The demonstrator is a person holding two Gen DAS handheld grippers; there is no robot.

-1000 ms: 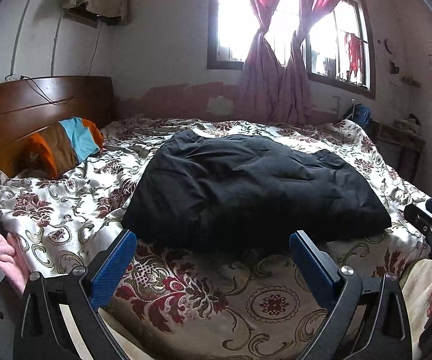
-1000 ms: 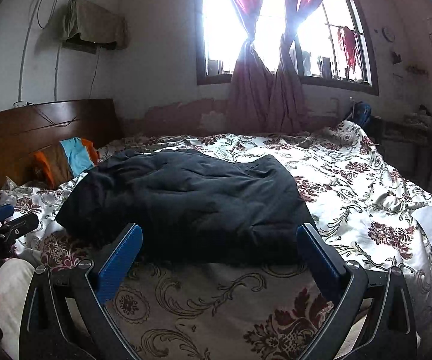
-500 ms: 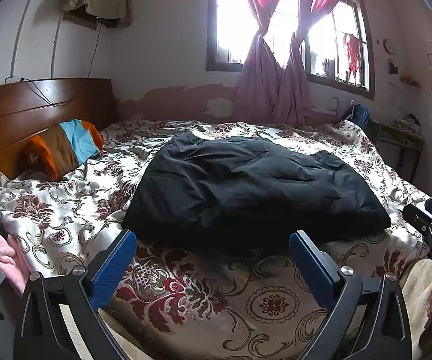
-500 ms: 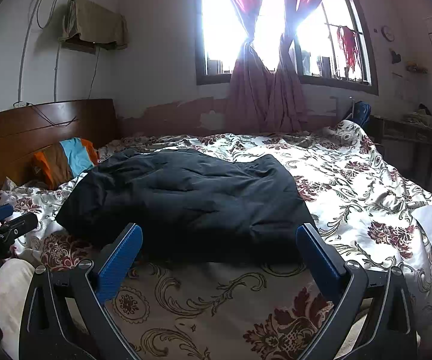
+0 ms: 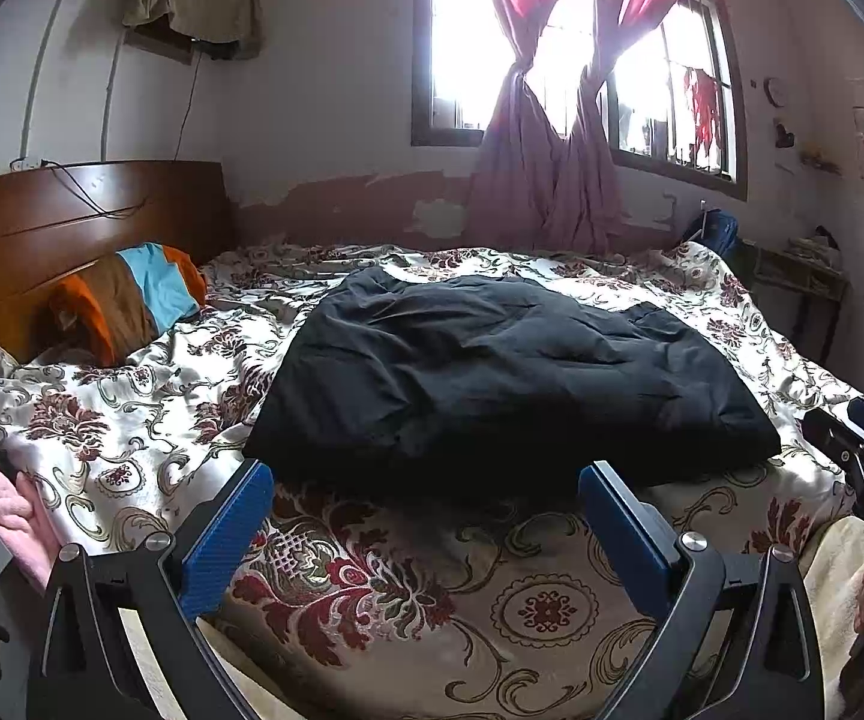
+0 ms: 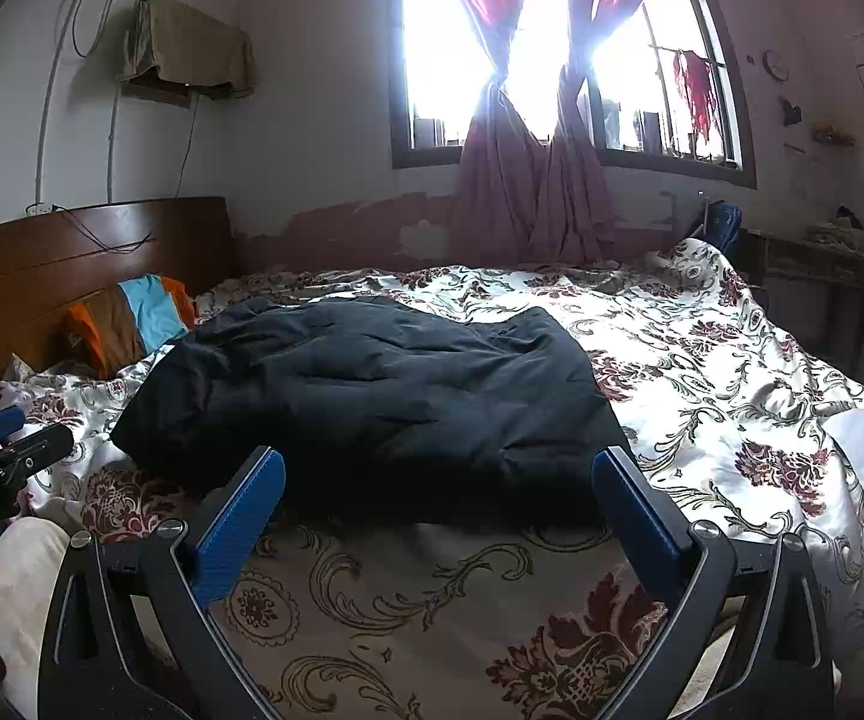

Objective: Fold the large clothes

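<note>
— On the bed (image 5: pixel 132 438), what lies there?

— A large black padded garment (image 5: pixel 510 372), spread out on the floral bedspread (image 6: pixel 732 396). It looks folded into a rough, thick rectangle: the near edge is a bulky rounded fold, the top is rumpled with shallow creases, and the cloth is matte and very dark. Which kind of garment it is I cannot tell.

— Where does it sit relative to the headboard (image 5: pixel 72 222)?

— Out from it, near the middle of the bed. Between garment and headboard, a striped pillow (image 5: pixel 132 294) in orange, brown and light blue leans close against the wood.

— And the grippers?

— The left gripper (image 5: pixel 420 516) hangs above the bedspread on the side of the garment away from the window, its blue fingers (image 5: pixel 225 537) spread wide with nothing between them; the tips appear just short of the garment's near fold. The right gripper (image 6: pixel 438 510) is likewise wide and empty, beside the left one, farther from the headboard.

— Anything else near the headboard?

— A cable trails over its top, and a cloth-draped box (image 6: pixel 189 51) is mounted on the wall above it. Past the far side of the bed, knotted pink curtains (image 5: pixel 546 180) hang in a bright window (image 6: pixel 528 42).
</note>
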